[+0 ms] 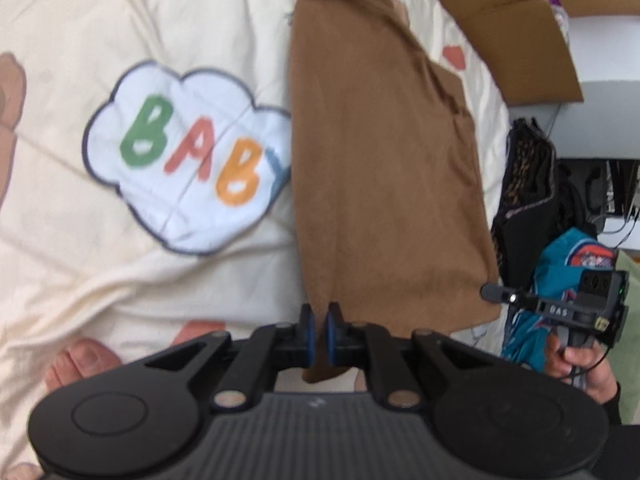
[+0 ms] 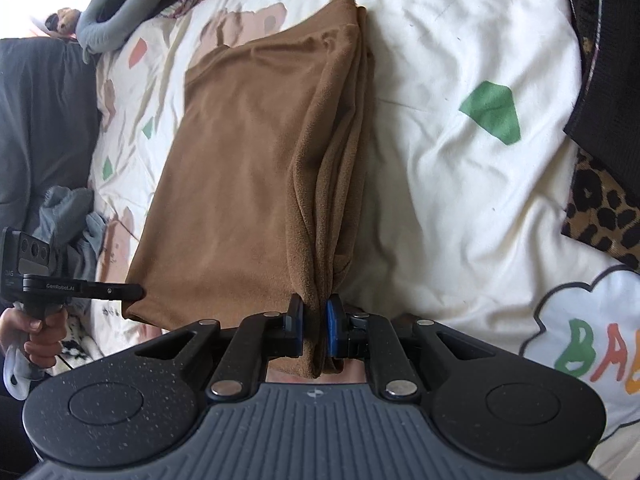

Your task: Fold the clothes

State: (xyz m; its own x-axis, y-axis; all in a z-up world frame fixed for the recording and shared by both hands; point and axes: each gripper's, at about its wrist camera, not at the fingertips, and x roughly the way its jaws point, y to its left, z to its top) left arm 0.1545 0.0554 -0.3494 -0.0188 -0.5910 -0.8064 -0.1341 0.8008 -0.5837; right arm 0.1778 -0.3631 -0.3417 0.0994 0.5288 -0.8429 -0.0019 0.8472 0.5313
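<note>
**Both tongs clamped on the near edge of the brown garment**

My left gripper (image 1: 319, 334) has its blue pads pressed together on the near left corner of the brown garment (image 1: 384, 168), a tab of cloth hanging out below them. My right gripper (image 2: 315, 330) is pinched on the opposite near corner, where the folded layers bunch into a thick ridge. Between the two, the near hem runs straight. From my tongs the garment stretches away as a long folded rectangle lying flat on the cream quilt (image 1: 132, 20). The "BABY" cloud print (image 1: 188, 152) sits just beside its left edge. A leopard-print cloth (image 2: 600, 208) lies well off to the side.
</note>
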